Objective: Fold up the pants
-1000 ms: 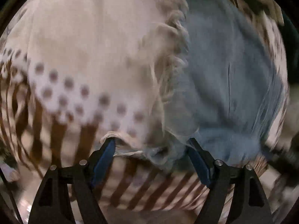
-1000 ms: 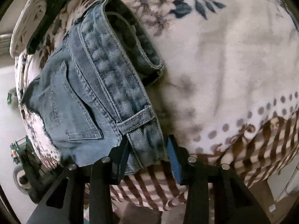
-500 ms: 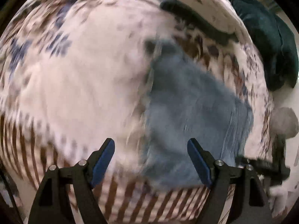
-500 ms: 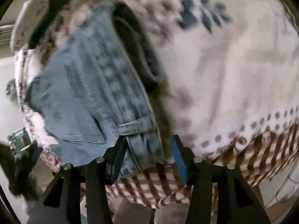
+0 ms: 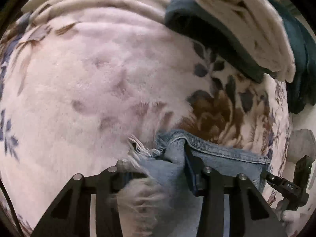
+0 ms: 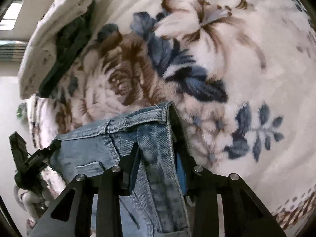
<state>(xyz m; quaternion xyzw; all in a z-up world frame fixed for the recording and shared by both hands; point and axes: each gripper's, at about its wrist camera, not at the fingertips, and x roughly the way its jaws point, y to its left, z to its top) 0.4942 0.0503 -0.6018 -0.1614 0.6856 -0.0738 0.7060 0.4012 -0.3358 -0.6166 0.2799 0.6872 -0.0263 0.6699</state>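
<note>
Left gripper [image 5: 158,169]: clenched on the pants [image 5: 217,156]. Denim is bunched between its 2 fingers, with a frayed white hem edge [image 5: 142,150] showing just above the left finger and pale fringe spilling down in front of that finger.

Right gripper [image 6: 156,158]: clenched on the pants [image 6: 94,144]. A band of denim with a stitched seam runs down between its 2 fingers; the right finger lies along the garment's outer edge.

Position of the pants: on a cream floral blanket [image 5: 94,83], near its right side in the left wrist view and near its left side in the right wrist view. The pants are held at 2 ends, 1 per gripper. A stitched edge [image 5: 227,150] spans from the left gripper toward the other tool [image 5: 286,185], which shows at the lower right of the left wrist view. In the right wrist view a belt loop and a pocket corner are visible on the denim, and the other tool [image 6: 29,162] shows at the lower left.

Edges: the blanket falls away just beyond the pants on the side toward pale floor [image 6: 7,118]. A dark green cloth [image 5: 207,31] with a folded cream cover [image 5: 246,19] on top lies at the far corner, apart from the pants.

Open room: a broad stretch of bare blanket lies ahead of both grippers, left of the pants in the left wrist view and right of them in the right wrist view.
</note>
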